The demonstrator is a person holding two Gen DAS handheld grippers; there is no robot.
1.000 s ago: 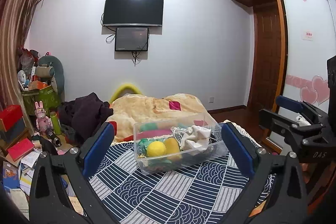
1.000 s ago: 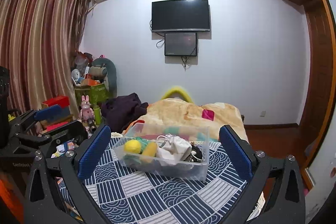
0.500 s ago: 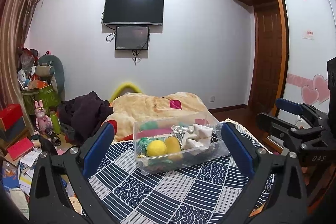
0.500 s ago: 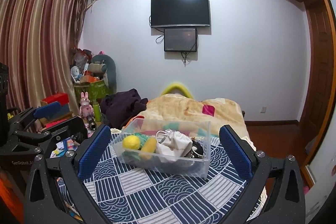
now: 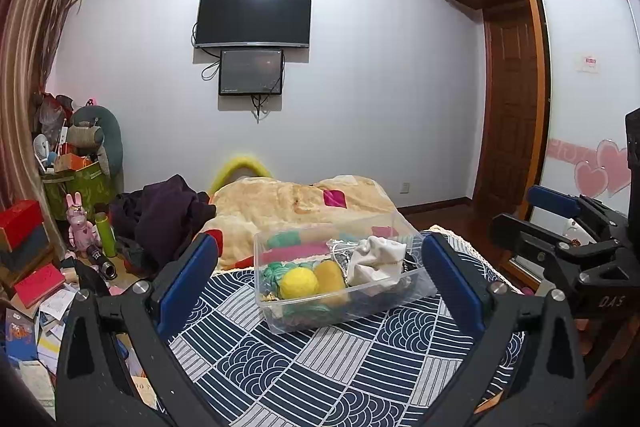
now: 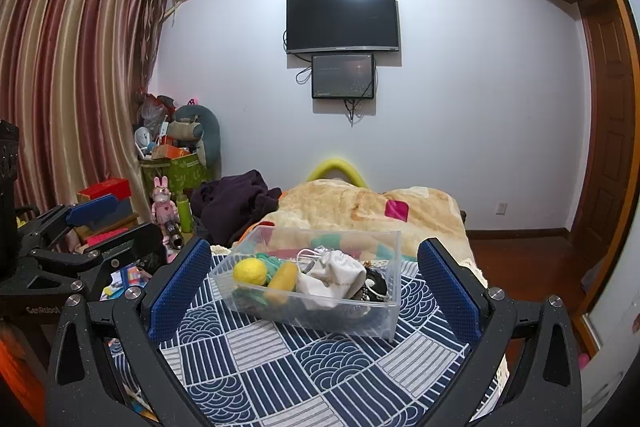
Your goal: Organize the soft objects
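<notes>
A clear plastic bin (image 5: 416, 291) (image 6: 384, 323) stands on a navy patterned cloth (image 5: 320, 367) (image 6: 288, 359). It holds a yellow ball (image 5: 298, 282) (image 6: 250, 271), an orange soft piece (image 5: 330, 277) (image 6: 282, 282), green yarn (image 5: 272, 269), a white cloth pouch (image 5: 378, 259) (image 6: 334, 277) and dark beads (image 6: 374, 287). My left gripper (image 5: 320, 279) is open and empty, short of the bin. My right gripper (image 6: 314, 285) is open and empty, also short of it. Each gripper shows at the edge of the other's view.
A beige quilt (image 5: 296, 203) and dark clothes (image 5: 160, 219) lie behind the bin. Boxes, papers and a pink rabbit toy (image 5: 82, 223) clutter the left side. A wooden door (image 5: 508, 131) and floor are at right. A TV (image 6: 342, 21) hangs on the far wall.
Both views have tilted slightly, so the bin sits a little lower and nearer in the frames. Both grippers stay open and empty.
</notes>
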